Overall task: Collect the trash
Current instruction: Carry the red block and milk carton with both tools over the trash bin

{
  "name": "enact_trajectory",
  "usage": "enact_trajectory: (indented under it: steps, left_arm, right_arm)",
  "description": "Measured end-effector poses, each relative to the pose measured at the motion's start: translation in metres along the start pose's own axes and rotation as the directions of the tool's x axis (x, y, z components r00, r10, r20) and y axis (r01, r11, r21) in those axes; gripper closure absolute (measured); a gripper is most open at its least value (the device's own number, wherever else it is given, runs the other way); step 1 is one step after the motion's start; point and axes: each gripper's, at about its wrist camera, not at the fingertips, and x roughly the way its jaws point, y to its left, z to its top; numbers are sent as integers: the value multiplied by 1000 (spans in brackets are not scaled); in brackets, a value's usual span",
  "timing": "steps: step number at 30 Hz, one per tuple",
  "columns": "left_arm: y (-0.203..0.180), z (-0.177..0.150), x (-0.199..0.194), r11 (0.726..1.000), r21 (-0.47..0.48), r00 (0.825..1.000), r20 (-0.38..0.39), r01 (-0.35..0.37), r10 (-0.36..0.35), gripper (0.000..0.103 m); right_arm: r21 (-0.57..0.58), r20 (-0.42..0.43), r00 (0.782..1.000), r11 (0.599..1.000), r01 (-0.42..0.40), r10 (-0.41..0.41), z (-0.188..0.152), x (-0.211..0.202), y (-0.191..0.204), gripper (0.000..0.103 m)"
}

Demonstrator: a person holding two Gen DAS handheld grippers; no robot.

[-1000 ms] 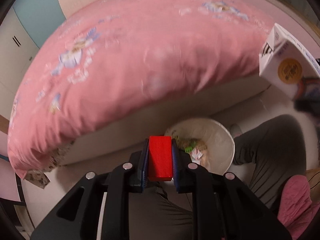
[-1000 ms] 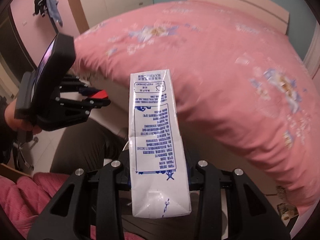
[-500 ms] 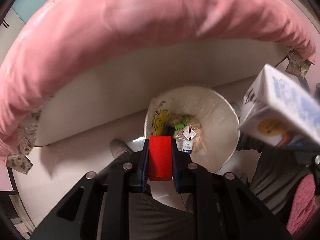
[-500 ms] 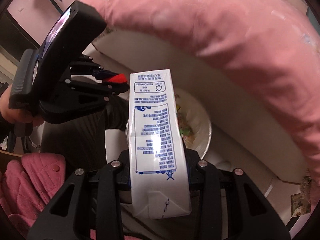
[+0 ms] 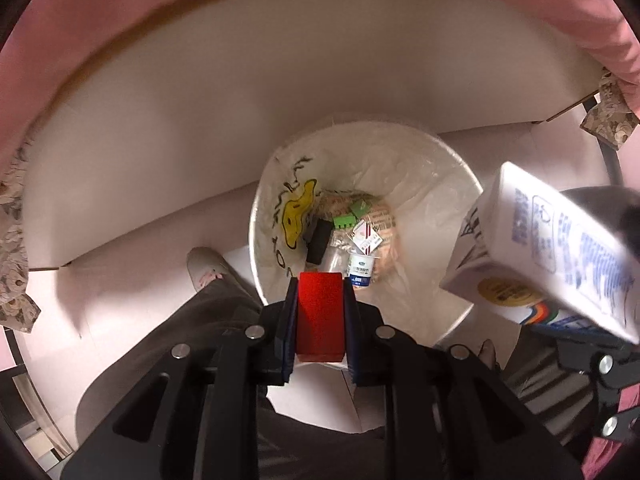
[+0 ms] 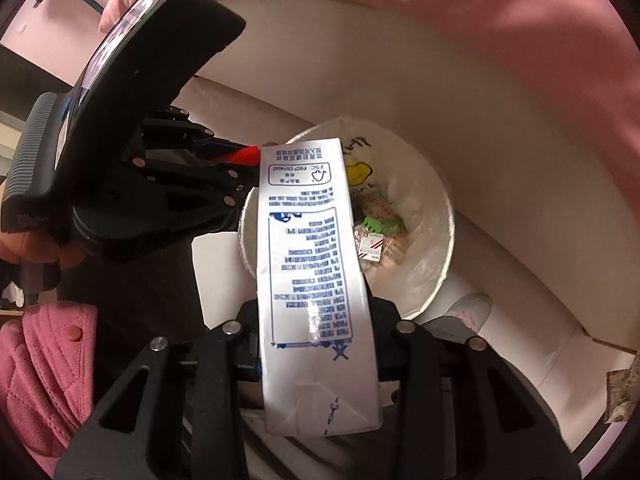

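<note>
Left gripper (image 5: 320, 316) around red block (image 5: 320, 316)

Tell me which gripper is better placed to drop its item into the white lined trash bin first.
Left. The left gripper holds its red block over the white lined trash bin; the right gripper's white milk carton hangs beside the rim.

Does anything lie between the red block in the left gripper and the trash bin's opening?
Nothing: in the left wrist view the red block hangs directly over the near rim of the trash bin, with only open air between.
</note>
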Motion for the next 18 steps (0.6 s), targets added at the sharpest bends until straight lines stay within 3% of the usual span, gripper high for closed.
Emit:
enact_trajectory:
  steps: [18]
  left_arm:
    - [6, 24, 75, 993, -109, 988, -140, 46, -62, 81]
  right_arm:
    - [157, -88, 992, 985, -74, 88, 16, 67, -37, 66]
